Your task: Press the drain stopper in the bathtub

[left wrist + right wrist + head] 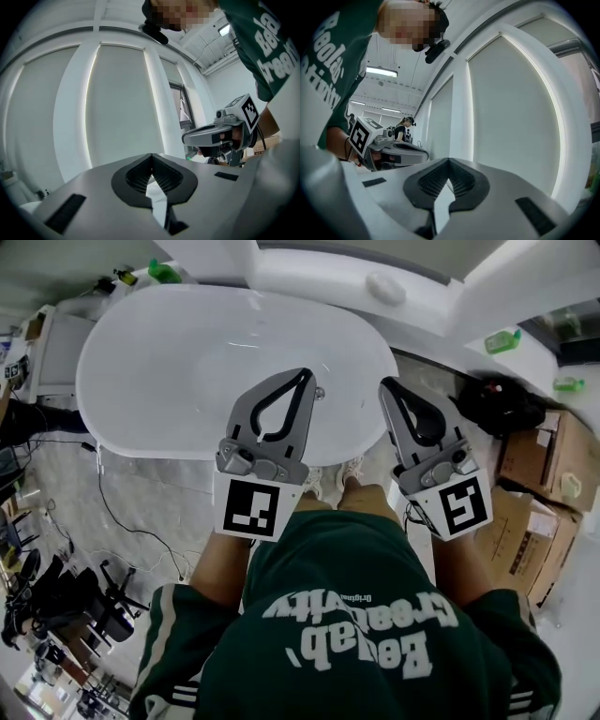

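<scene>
Both claws were pinched shut, empty: left grey claw (306, 374) over the white oval bathtub (141, 362), right grey claw (387, 383) above its rim. Its small metal drain stopper (320, 391) lay below, apparently unpressed; the whole press was yet to do.

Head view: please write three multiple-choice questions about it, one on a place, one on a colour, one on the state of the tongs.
1. The small round metal drain stopper lies: A) on the floor; B) inside the white oval bathtub; C) on a cardboard box.
2. The person's printed shirt is: A) dark green; B) red; C) yellow.
3. The grey left tongs and right tongs are: A) wide open; B) each shut on a bottle; C) shut, holding nothing.
Answers: 1 B, it shows on the tub's white bottom beside the left tongs' tip; 2 A, green cloth fills the lower picture; 3 C, each gripper view shows jaw tips meeting, nothing between.
</scene>
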The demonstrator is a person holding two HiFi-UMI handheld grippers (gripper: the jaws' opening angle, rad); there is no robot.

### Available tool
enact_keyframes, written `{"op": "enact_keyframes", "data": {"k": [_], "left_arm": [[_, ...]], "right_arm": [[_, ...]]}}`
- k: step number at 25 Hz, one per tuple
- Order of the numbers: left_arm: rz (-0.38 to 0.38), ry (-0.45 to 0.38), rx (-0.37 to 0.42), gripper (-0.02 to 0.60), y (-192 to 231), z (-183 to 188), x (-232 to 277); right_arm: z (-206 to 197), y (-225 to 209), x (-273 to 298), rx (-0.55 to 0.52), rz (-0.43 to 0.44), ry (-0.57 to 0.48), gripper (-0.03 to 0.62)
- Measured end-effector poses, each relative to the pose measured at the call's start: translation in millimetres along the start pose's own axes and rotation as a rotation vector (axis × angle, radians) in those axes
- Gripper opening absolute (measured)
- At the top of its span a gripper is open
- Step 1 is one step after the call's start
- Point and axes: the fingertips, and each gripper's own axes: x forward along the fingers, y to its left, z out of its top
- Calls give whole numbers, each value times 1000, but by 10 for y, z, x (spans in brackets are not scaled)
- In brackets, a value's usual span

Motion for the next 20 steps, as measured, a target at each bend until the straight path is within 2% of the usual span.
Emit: {"op": "enact_keyframes", "data": {"k": [4, 9, 15, 20], "left_arm": [[25, 6, 16, 8, -100, 93, 104], [49, 21, -20, 8, -186, 140, 173], [98, 33, 0, 8, -277, 193, 225], [114, 18, 11, 8, -256, 264, 196]], "right_arm": [[27, -79, -40, -1, 48, -17, 12], [38, -143, -73, 17, 97, -40, 12], [7, -145, -140, 14, 170, -59, 12], [116, -187, -104, -12, 171, -79, 12]]}}
